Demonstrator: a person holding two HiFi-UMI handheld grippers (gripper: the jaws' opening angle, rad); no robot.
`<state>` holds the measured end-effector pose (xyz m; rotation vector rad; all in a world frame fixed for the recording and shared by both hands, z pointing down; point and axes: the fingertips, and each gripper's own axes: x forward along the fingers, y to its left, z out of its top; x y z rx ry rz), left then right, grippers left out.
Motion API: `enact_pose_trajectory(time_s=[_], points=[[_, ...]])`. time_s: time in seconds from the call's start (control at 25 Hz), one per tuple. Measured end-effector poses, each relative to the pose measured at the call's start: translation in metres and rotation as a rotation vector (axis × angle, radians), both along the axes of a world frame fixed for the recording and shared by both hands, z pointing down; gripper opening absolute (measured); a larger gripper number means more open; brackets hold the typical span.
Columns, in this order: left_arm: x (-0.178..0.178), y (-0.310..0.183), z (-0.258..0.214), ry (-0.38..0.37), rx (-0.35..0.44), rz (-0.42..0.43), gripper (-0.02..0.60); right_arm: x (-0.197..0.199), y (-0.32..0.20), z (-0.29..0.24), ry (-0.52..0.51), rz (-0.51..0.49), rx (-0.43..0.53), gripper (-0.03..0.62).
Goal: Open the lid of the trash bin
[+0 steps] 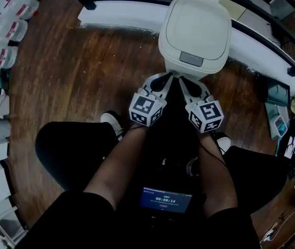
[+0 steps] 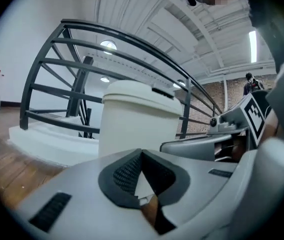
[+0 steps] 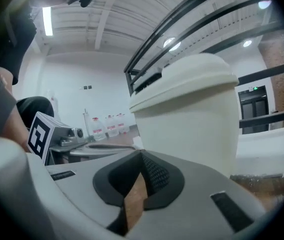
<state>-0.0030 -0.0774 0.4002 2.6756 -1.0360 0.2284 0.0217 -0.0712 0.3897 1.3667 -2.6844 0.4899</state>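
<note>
Fig.: 1 white trash bin (image 1: 194, 32), lid (image 1: 195, 25) shut, stands just ahead of the fingertips of 2 grippers, L gripper (image 1: 164, 77) and R gripper (image 1: 183, 79). Each has its fingers pressed together on nothing, tips side by side near the bin's front, w/ 1 marker cube (image 1: 146, 108) apiece behind them. Well left of the L fingers lie 3 bottles (image 1: 11, 30) w/ red labels, print too small to read; behind both grippers, 1 screen (image 1: 165, 198) shows approx. 00:00:14.

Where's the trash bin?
Head view, top centre: the trash bin stands on the wooden floor just beyond the left gripper and the right gripper.
</note>
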Motion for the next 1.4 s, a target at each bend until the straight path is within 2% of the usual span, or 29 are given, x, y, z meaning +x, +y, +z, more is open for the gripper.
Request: enact_pose_trajectory(time_s=[0.36, 0.48, 0.6, 0.72, 0.84, 0.96, 1.2, 1.4], points=[[0.010, 0.041, -0.112, 0.020, 0.163, 0.104, 0.017, -0.008, 0.031, -0.103, -0.007, -0.018, 0.112, 0.026], [0.009, 0.049, -0.160, 0.055, 0.229, 0.109, 0.017, -0.010, 0.041, -0.148, 0.037, -0.057, 0.190, 0.026], [0.009, 0.058, -0.205, 0.053, 0.301, 0.129, 0.018, -0.012, 0.052, -0.200, 0.074, -0.118, 0.285, 0.026], [0.006, 0.070, -0.245, 0.090, 0.326, 0.147, 0.018, -0.010, 0.065, -0.248, 0.044, -0.146, 0.331, 0.026], [0.004, 0.078, -0.279, 0.120, 0.346, 0.163, 0.018, -0.009, 0.073, -0.272, -0.032, -0.156, 0.303, 0.026], [0.003, 0.081, -0.290, 0.122, 0.332, 0.189, 0.018, -0.007, 0.078, -0.283, -0.078, -0.162, 0.300, 0.026], [0.002, 0.074, -0.264, 0.086, 0.302, 0.211, 0.018, -0.006, 0.074, -0.289, -0.093, -0.156, 0.381, 0.026], [0.001, 0.068, -0.258, 0.142, 0.279, 0.219, 0.017, 0.002, 0.067, -0.271, -0.117, -0.138, 0.356, 0.026]])
